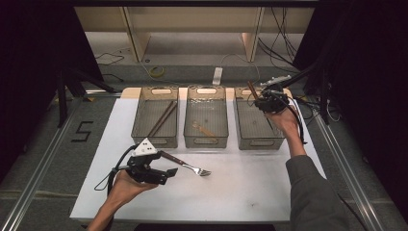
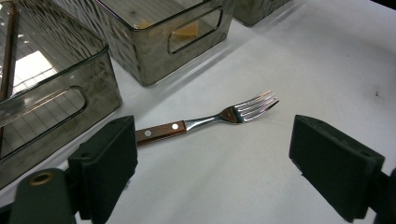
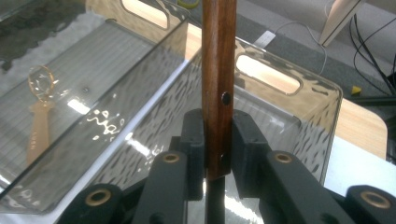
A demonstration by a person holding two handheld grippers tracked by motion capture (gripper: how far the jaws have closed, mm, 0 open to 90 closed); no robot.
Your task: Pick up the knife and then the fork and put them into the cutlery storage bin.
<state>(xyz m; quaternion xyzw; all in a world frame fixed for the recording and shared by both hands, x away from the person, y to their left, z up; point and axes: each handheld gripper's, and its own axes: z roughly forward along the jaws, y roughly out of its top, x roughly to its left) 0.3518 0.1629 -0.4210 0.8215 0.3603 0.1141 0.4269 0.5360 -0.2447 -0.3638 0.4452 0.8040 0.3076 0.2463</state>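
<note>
On the white desk (image 1: 250, 192), the wide-open left tool (image 2: 212, 163) is framing a fork (image 2: 205, 119) while the right tool (image 3: 218, 140) is clamping a wooden-handled utensil (image 3: 218, 70) over the right bin (image 1: 260, 143), probably awaiting release.

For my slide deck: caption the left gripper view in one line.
Open left gripper poised over a wooden-handled fork lying on the white table beside clear bins.

Light falls from above onto my white table (image 1: 240, 192), while the room at nine and three o'clock sinks into black. Glare streaks the clear bins (image 3: 116, 116), and my own jaws blur softly at six o'clock.
</note>
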